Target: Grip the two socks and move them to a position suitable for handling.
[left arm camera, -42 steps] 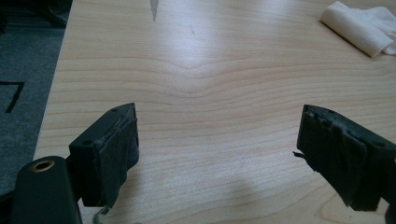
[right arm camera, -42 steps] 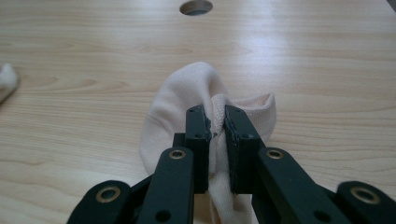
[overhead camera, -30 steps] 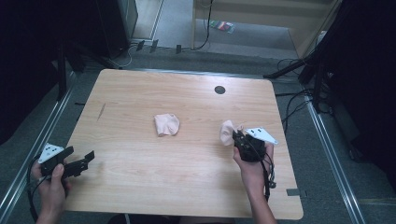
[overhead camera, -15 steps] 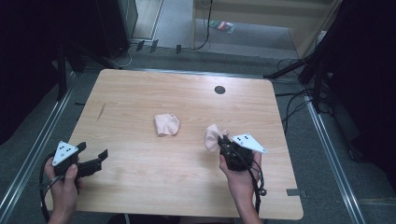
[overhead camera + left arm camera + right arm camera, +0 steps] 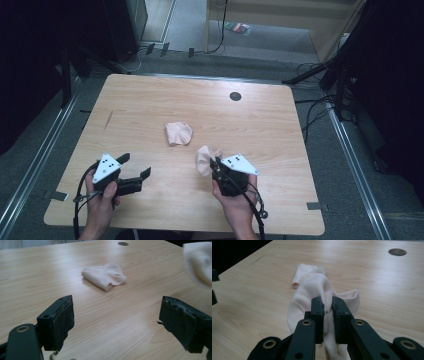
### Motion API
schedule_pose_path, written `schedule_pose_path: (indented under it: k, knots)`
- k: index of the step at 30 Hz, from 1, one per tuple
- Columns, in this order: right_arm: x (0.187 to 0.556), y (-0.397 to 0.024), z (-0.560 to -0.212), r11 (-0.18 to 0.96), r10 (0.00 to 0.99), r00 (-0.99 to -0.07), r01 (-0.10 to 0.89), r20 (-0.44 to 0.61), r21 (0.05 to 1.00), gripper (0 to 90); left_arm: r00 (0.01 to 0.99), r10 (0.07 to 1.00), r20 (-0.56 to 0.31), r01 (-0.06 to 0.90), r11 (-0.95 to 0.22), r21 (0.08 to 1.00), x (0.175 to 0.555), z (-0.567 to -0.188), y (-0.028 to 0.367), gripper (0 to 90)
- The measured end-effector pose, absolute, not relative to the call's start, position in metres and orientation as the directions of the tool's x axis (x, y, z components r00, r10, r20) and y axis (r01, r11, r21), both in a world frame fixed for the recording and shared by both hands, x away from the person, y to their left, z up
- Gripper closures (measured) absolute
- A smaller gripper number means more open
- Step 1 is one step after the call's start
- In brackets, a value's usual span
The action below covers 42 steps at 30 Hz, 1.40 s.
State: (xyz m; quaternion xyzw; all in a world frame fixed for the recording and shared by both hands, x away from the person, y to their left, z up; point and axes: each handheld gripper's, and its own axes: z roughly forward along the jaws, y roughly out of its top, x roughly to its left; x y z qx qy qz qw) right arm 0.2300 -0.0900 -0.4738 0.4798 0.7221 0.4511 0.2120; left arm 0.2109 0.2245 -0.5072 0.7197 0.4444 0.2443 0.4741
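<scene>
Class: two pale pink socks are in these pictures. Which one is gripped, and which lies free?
The sock near the front edge is clamped in the right tongs. The other sock lies bunched mid-table, touched by nothing.

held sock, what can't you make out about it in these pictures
- Held sock: in the right claw view its lower end is hidden behind the jaws and cut off by the bottom edge.
- Left claw view: it is blurred and cut by the right edge.
- High view: too small to tell toe from cuff.

On the table (image 5: 150,100), one sock (image 5: 178,133) lies mid-table, the other sock (image 5: 204,160) just nearer and rightward.
</scene>
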Motion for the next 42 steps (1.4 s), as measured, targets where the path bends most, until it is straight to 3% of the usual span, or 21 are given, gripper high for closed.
schedule_pose_path:
  k: [22,23,26,27,31,35,37,38,42]
  knots:
    - [0.214,-0.029,-0.522,0.194,0.858,-0.499,0.536,0.123,0.822,80.1,0.551,0.829,-0.094,0.424,-0.181,0.887,0.207,-0.518,0.205,13.2]
    - [0.213,-0.028,-0.524,0.196,0.856,-0.503,0.538,0.125,0.82,77.5,0.555,0.826,-0.096,0.426,-0.184,0.886,0.207,-0.519,0.204,13.2]
    - [0.216,-0.031,-0.524,0.177,0.839,-0.515,0.565,0.177,0.806,54.0,0.564,0.818,-0.111,0.44,-0.184,0.879,0.208,-0.522,0.203,13.2]
    - [0.217,-0.036,-0.52,0.161,0.842,-0.507,0.563,0.185,0.81,52.2,0.573,0.811,-0.122,0.448,-0.184,0.875,0.208,-0.523,0.204,13.2]
    - [0.221,-0.066,-0.497,0.064,0.861,-0.453,0.545,0.229,0.836,55.6,0.597,0.783,-0.177,0.493,-0.183,0.851,0.207,-0.528,0.203,13.5]
    - [0.223,-0.084,-0.491,0.069,0.862,-0.455,0.542,0.224,0.837,60.7,0.647,0.739,-0.19,0.508,-0.232,0.83,0.201,-0.532,0.198,14.4]
    - [0.222,-0.083,-0.494,0.079,0.847,-0.478,0.543,0.231,0.836,62.6,0.645,0.743,-0.178,0.513,-0.248,0.822,0.2,-0.533,0.196,25.7]
    - [0.22,-0.074,-0.502,0.129,0.814,-0.534,0.552,0.23,0.824,65.5,0.654,0.736,-0.175,0.528,-0.278,0.803,0.198,-0.536,0.193,32.6]
    - [0.215,-0.048,-0.523,0.275,0.767,-0.62,0.549,0.164,0.789,66.9,0.659,0.731,-0.177,0.557,-0.316,0.768,0.198,-0.542,0.188,47.3]
